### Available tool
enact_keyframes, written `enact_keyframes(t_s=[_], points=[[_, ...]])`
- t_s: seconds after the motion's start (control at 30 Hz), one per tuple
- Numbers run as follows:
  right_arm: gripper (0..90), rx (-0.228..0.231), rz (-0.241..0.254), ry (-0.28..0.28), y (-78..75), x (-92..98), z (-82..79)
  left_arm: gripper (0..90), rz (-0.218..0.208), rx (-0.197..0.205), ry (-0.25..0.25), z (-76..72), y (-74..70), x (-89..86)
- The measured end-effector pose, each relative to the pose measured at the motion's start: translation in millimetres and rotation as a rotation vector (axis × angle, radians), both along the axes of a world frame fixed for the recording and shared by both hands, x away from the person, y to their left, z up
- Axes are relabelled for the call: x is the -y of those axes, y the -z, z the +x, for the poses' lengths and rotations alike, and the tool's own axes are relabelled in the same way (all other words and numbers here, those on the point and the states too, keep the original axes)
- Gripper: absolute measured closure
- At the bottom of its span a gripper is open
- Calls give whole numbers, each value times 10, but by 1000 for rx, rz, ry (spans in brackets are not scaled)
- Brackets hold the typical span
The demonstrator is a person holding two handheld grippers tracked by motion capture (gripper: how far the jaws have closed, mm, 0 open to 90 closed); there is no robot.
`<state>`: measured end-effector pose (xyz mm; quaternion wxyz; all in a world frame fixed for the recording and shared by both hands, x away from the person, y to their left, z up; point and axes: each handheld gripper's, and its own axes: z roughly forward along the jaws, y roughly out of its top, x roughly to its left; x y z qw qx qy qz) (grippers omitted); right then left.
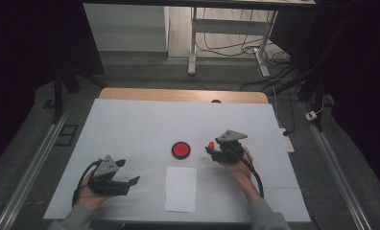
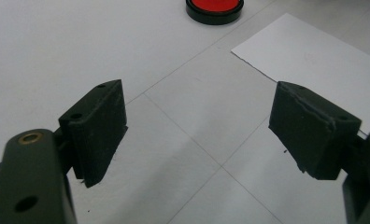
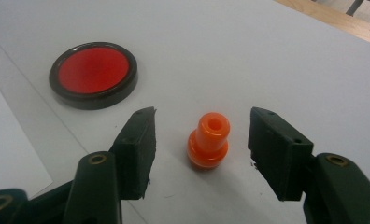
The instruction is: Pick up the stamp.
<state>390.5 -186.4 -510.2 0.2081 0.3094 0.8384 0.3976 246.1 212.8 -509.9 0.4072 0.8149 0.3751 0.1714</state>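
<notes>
One small orange peg [image 3: 208, 145] stood upright on the desk [image 1: 130, 129], between the jaws of the right tongs [image 3: 202, 147]. The jaws were apart and did not touch it. One round red dish [image 3: 93, 74] with a black rim lay at about ten o'clock from the peg. One white paper [image 1: 181, 189] lay near the desk's front edge. The left tongs [image 2: 197, 135] were wide apart and held nothing.
</notes>
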Motion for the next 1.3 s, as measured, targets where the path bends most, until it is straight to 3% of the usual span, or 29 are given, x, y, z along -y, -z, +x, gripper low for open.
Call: enact_keyframes(t_s=[0.2,0.53,1.0,1.3], points=[[467,9,1,19,36,-6,55,191,-1,0,-2,5,1,-4],[549,10,-42,18,101,-73,106,191,5,-2,-1,11,6,1],[700,4,-42,15,108,-77,112,191,9,-5,-3,17,9,0],[719,-4,-28,12,105,-63,115,191,12,-3,-5,16,7,0]])
